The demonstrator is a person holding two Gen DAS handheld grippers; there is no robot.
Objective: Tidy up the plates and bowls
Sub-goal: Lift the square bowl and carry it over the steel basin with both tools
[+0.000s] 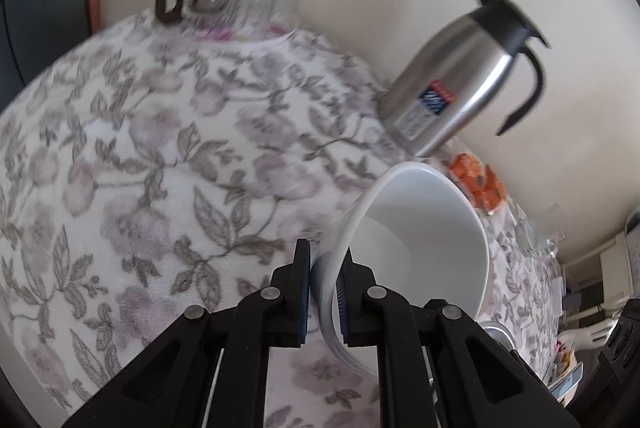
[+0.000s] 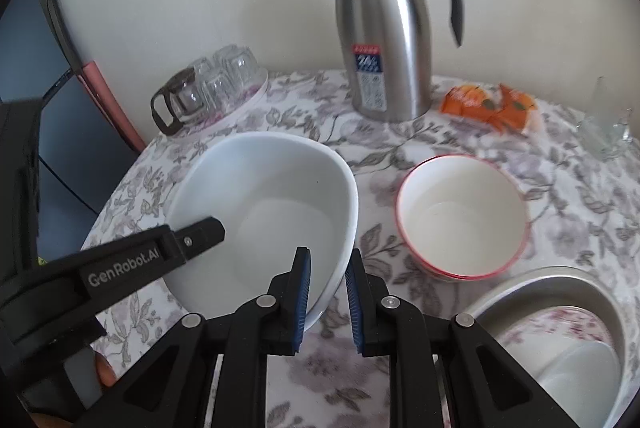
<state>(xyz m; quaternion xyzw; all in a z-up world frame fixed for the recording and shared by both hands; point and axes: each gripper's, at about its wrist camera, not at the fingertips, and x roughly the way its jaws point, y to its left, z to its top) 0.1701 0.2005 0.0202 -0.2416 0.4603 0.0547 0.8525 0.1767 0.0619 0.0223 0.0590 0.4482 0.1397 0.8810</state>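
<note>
A large white bowl [image 1: 416, 240] is held by its rim in my left gripper [image 1: 323, 292], which is shut on it and tilts it over the floral tablecloth. The same bowl [image 2: 272, 212] fills the left of the right wrist view, with the left gripper's finger [image 2: 196, 234] over its near-left rim. My right gripper [image 2: 327, 292] straddles the bowl's near-right rim with its jaws apart. A stack of red-rimmed bowls [image 2: 462, 216] stands to the right. A metal basin [image 2: 560, 292] at the lower right holds a flowered plate [image 2: 560, 328] and a white bowl [image 2: 580, 376].
A steel thermos jug [image 2: 386, 40] stands at the back by the wall. A tray of upturned glasses [image 2: 212, 84] is at the back left. An orange packet [image 2: 490, 104] and clear glassware [image 2: 608, 132] lie at the back right. The table edge curves along the left.
</note>
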